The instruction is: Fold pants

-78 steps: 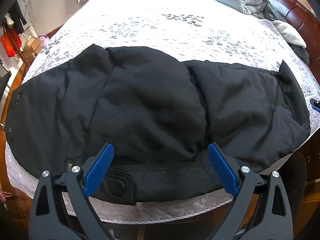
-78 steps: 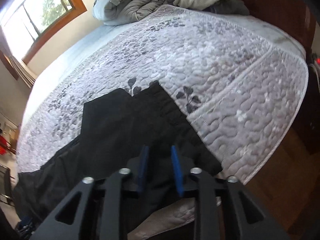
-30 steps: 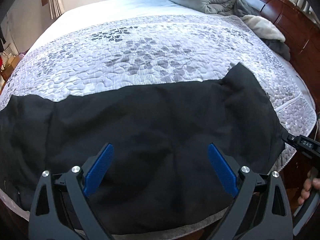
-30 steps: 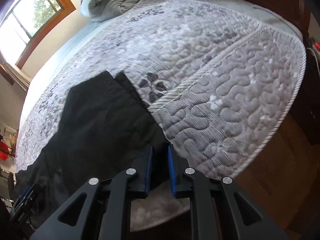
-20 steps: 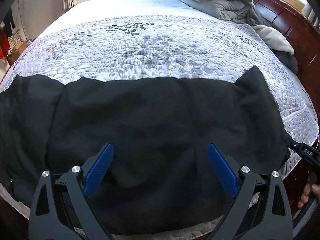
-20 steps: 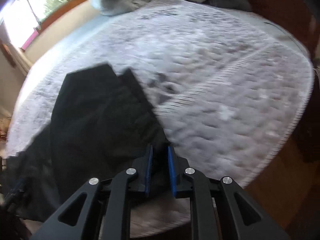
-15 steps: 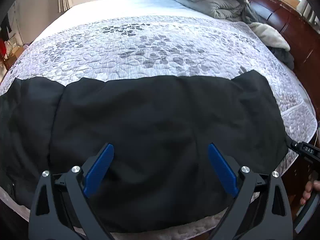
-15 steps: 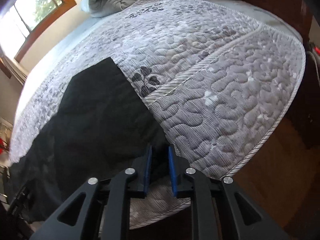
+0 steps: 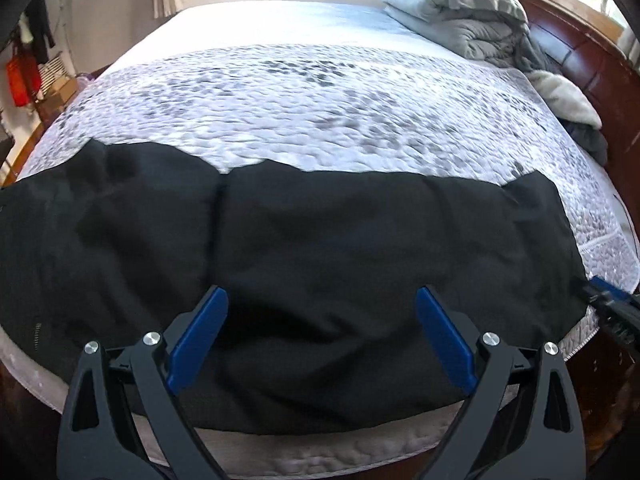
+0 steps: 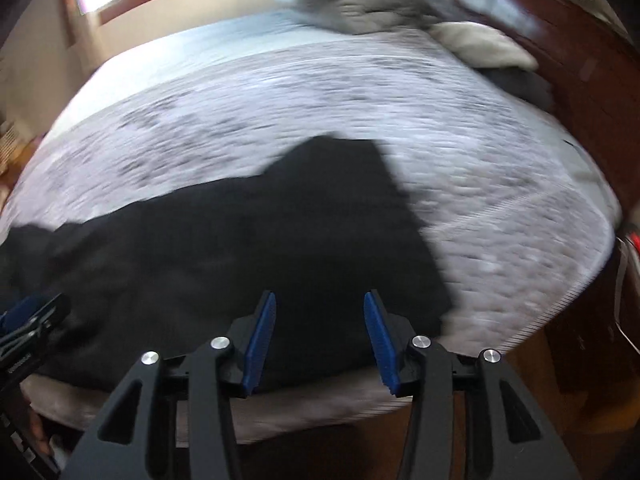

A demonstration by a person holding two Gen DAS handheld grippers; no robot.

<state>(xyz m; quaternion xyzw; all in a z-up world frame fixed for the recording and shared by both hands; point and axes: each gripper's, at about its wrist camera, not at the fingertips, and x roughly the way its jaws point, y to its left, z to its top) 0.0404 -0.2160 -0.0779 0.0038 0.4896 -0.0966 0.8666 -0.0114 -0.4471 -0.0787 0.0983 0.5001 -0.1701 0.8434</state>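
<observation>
The black pants (image 9: 320, 240) lie flat in a long band along the near edge of the bed, also seen in the blurred right wrist view as black pants (image 10: 248, 248). My left gripper (image 9: 322, 332) hovers open over their middle with nothing between its blue pads. My right gripper (image 10: 320, 336) is above the cuff end; its jaws are opening and the pads are clear of the cloth. The right gripper's tip (image 9: 608, 300) shows at the right edge of the left wrist view, and the left gripper (image 10: 32, 316) at the left edge of the right wrist view.
A grey patterned quilt (image 9: 320, 112) covers the bed. A folded grey comforter (image 9: 460, 4) and other bedding (image 9: 568, 100) are piled at the far right by the dark wooden headboard (image 9: 592, 64). The wooden floor (image 10: 580, 380) lies beyond the bed's edge.
My right gripper let go of the pants' cuff end, opened, and pulled back and up while rolling. My left gripper shifted sideways over the pants, still open.
</observation>
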